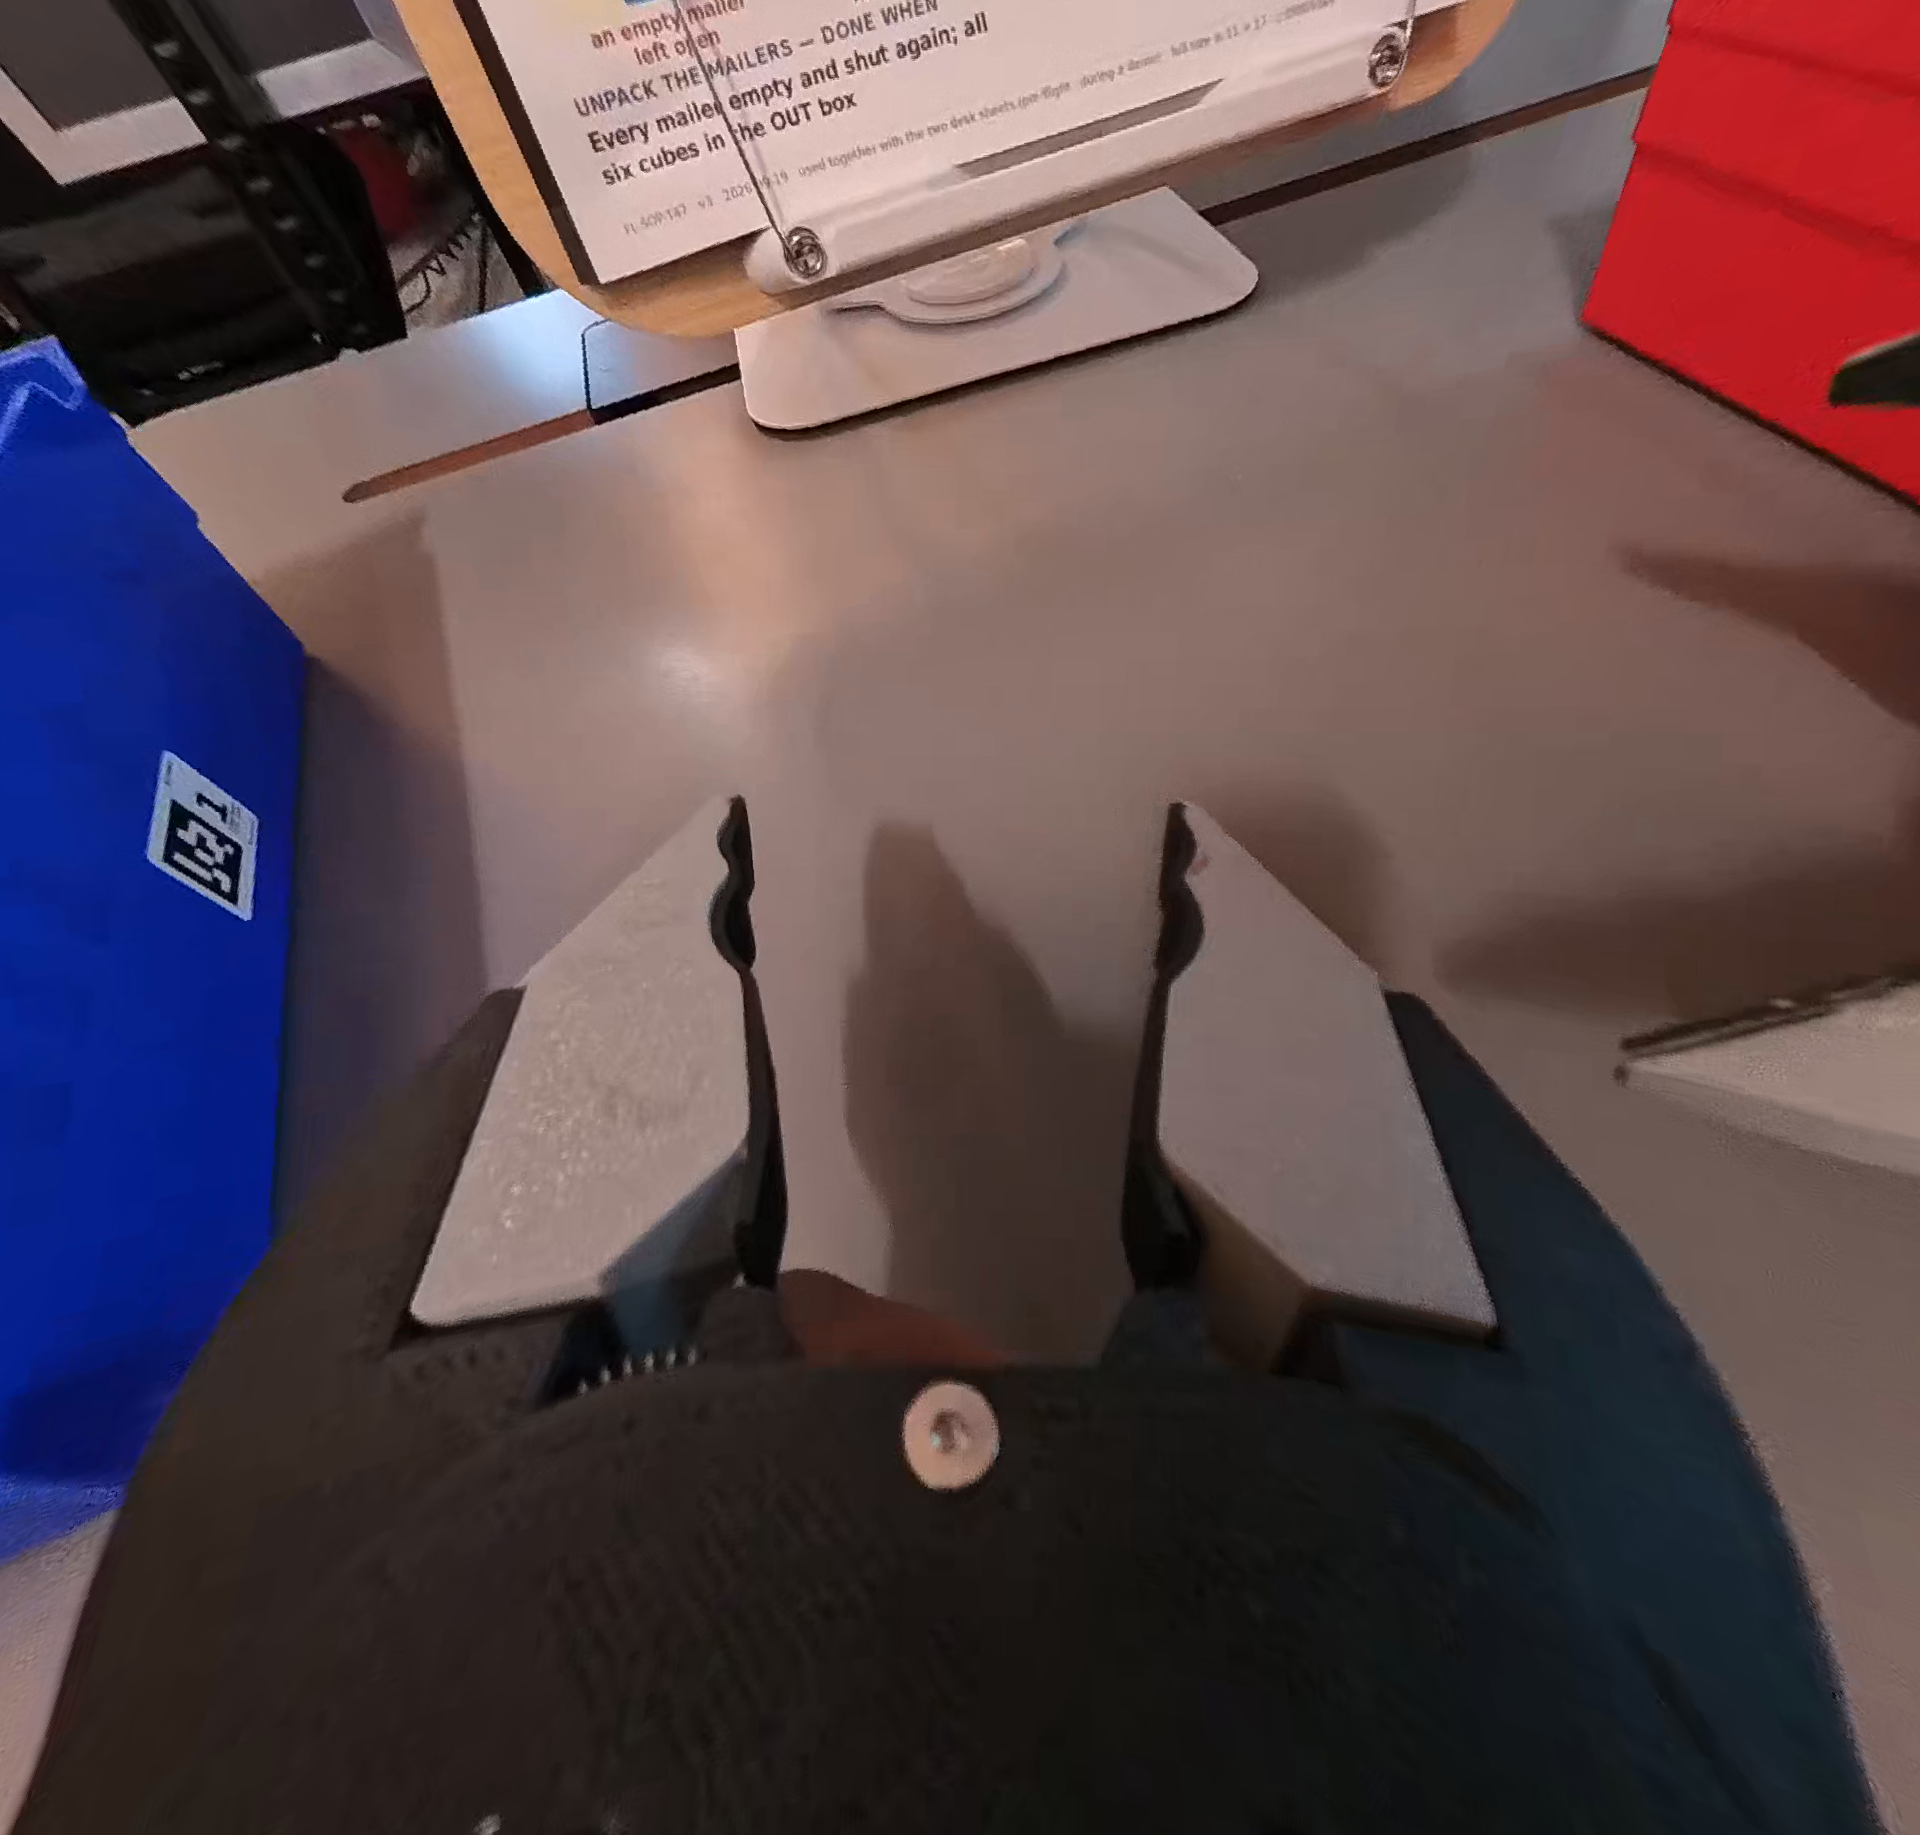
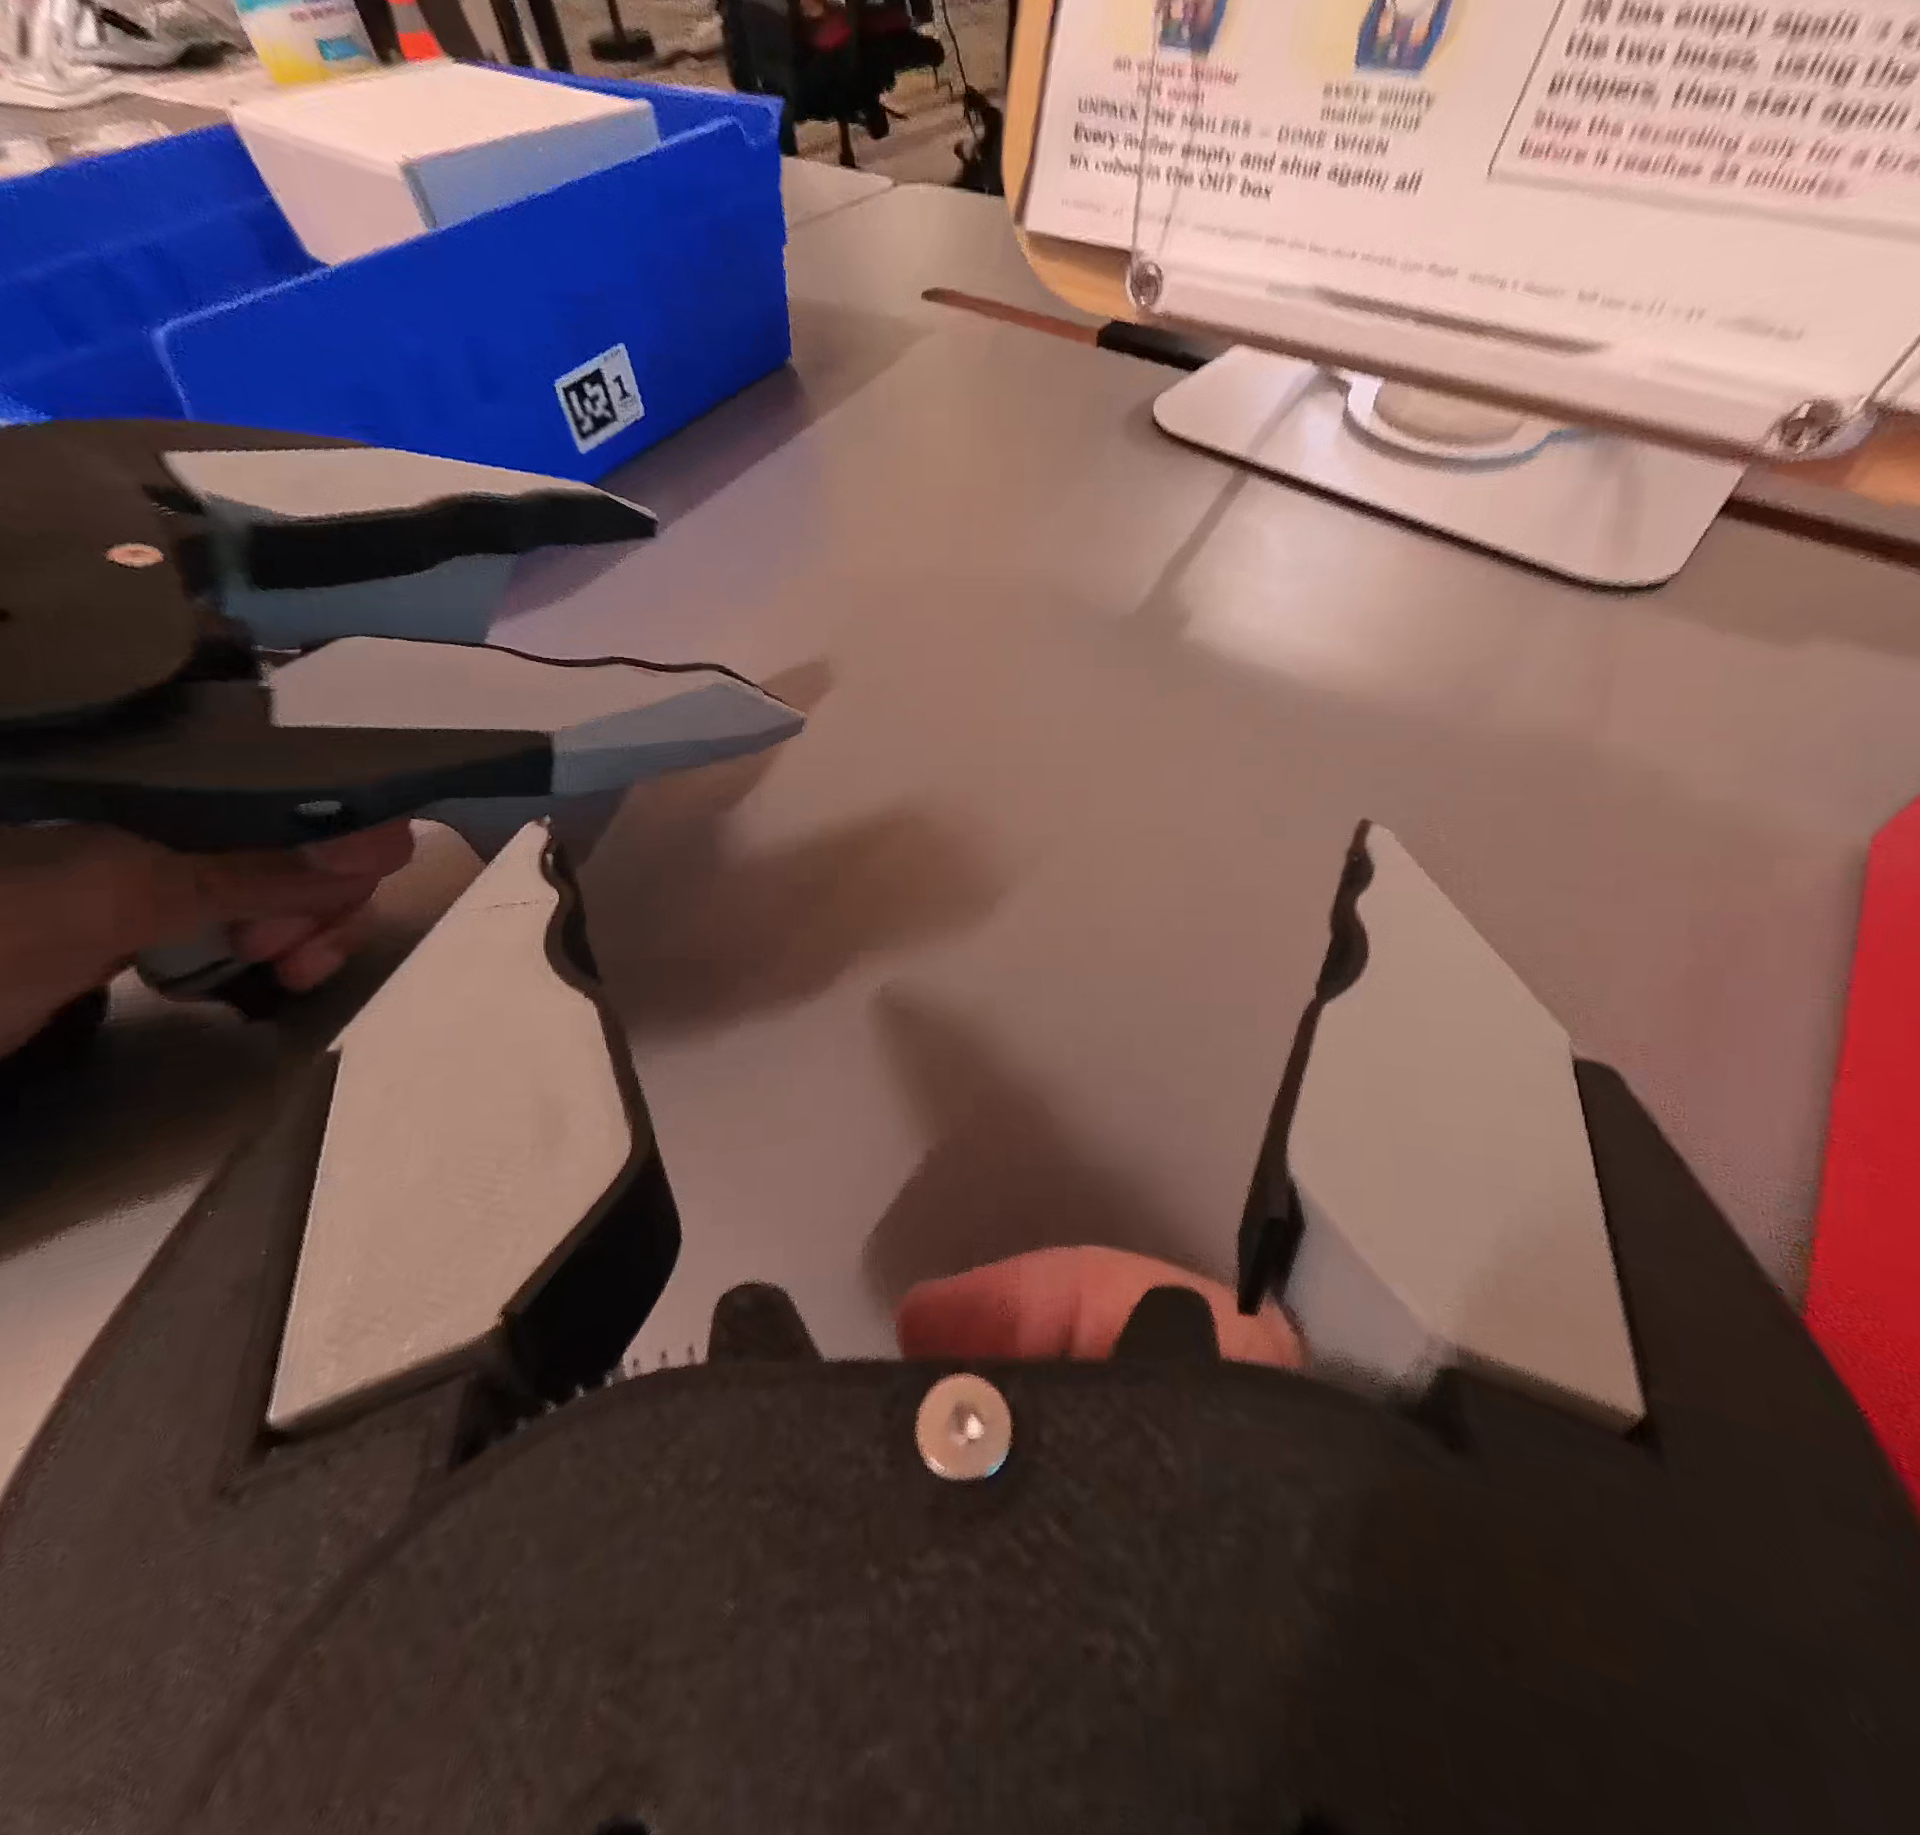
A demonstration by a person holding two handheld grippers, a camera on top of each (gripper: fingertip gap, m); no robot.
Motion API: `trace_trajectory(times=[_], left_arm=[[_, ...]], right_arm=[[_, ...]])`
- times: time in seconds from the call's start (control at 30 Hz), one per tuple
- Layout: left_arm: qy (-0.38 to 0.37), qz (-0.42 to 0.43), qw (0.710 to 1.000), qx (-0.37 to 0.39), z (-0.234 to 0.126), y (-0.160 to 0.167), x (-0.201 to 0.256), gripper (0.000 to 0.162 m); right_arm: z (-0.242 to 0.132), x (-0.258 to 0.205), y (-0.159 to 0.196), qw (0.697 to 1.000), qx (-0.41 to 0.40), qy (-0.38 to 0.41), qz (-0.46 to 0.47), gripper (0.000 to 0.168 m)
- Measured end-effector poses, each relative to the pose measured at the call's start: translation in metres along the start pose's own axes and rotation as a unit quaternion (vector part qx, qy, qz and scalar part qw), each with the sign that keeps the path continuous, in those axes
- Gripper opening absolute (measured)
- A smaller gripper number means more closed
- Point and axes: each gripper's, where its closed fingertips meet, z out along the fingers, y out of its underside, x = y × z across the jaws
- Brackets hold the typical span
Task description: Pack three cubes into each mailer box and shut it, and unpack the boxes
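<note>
Above the grey table (image 2: 1039, 642), left claw (image 1: 956, 819) and right claw (image 2: 956, 840) hover released and empty, ready to reach; one white mailer box (image 2: 436, 154) sits in the blue bin (image 2: 468, 331).

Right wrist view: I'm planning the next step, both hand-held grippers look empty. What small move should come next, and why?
Probably swing the left hand-held gripper toward the blue bin to reach the white mailer box resting in it. Both it and the right hand-held gripper are open over bare table, holding nothing, and that box is the nearest task item in view.
</note>
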Motion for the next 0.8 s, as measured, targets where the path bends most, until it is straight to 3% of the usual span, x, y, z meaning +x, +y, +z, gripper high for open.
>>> trace_trajectory(times=[0.47, 0.6, 0.8], left_arm=[[-0.109, -0.043, 0.993, -0.026, 0.029, -0.002, -0.05, 0.088], [-0.121, -0.055, 0.991, -0.005, 0.031, -0.009, -0.052, 0.087], [-0.158, -0.015, 0.987, 0.031, 0.022, -0.019, -0.057, 0.082]], right_arm=[[0.036, 0.023, 0.03, 0.992, -0.095, 0.075, 0.021, 0.15], [0.041, 0.02, 0.039, 0.989, -0.127, 0.071, 0.018, 0.139], [0.044, 0.017, 0.043, 0.987, -0.143, 0.072, -0.005, 0.141]])
